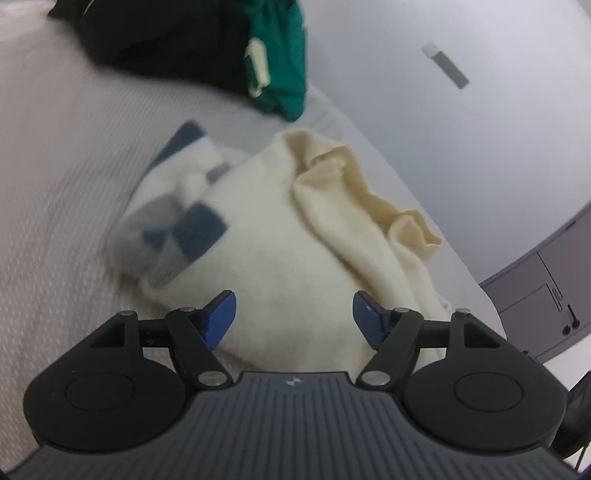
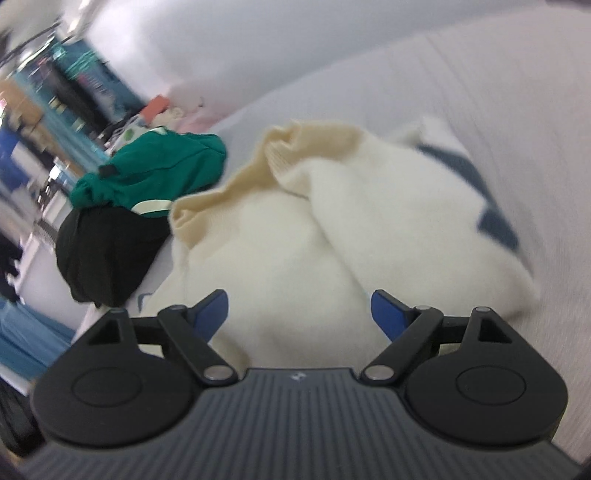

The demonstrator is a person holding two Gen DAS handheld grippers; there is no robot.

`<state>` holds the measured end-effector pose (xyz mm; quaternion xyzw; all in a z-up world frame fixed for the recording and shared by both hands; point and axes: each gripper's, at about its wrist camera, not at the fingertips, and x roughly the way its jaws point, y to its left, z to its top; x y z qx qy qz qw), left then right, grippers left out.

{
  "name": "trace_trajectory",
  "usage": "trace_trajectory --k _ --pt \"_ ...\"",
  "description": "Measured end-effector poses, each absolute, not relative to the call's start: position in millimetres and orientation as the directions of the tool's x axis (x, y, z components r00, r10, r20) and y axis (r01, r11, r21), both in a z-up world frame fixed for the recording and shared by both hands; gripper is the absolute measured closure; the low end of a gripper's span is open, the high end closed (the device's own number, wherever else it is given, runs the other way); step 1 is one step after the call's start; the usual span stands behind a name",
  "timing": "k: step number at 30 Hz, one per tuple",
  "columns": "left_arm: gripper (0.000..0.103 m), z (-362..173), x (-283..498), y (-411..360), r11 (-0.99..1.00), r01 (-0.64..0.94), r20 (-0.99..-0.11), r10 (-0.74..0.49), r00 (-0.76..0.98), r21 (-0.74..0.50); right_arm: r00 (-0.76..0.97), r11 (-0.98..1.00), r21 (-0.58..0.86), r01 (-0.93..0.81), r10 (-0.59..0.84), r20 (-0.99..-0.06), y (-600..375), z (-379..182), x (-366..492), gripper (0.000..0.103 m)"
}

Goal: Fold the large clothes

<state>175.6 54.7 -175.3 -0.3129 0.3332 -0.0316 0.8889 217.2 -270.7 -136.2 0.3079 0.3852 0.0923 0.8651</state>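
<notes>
Nearest to me, my left gripper (image 1: 294, 314) stands wide, its blue fingertips (image 1: 221, 317) spread apart with nothing pinched between them; the cream sweater (image 1: 280, 236) lies just beyond and below the gap, and I cannot tell whether the tips brush the cloth. My right gripper (image 2: 299, 314) is spread just as wide, its blue fingertips (image 2: 210, 310) apart and gripping nothing, the same sweater (image 2: 295, 236) showing through the opening.

The sweater sits bunched in a loose heap on the pale ribbed bedcover (image 1: 55, 184); it is cream with a yellower ribbed band (image 1: 369, 192) crumpled along one side, and blue and grey patches (image 1: 192, 229) show on the other side, smeared by blur. In the right view the blue patches (image 2: 495, 221) lie at the far right edge of the heap.

Further off, well apart from the sweater in the left view, a green garment (image 1: 284, 55) rests against a black garment (image 1: 159, 33); in the right view the green one (image 2: 155, 170) sits on top of the black one (image 2: 107, 254), close beside the sweater's ribbed band. Beyond the bed, a grey cabinet (image 1: 546, 280) shows at right in the left view; blurred shelves (image 2: 55, 92) fill the far left of the right view.
</notes>
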Motion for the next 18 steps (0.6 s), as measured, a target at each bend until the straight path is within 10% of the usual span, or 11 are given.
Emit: trace_trajectory --k 18 --pt "0.023 -207 178 56 0.704 -0.357 -0.691 -0.261 0.674 -0.614 0.563 0.561 0.776 0.288 0.556 -0.611 -281 -183 211 0.017"
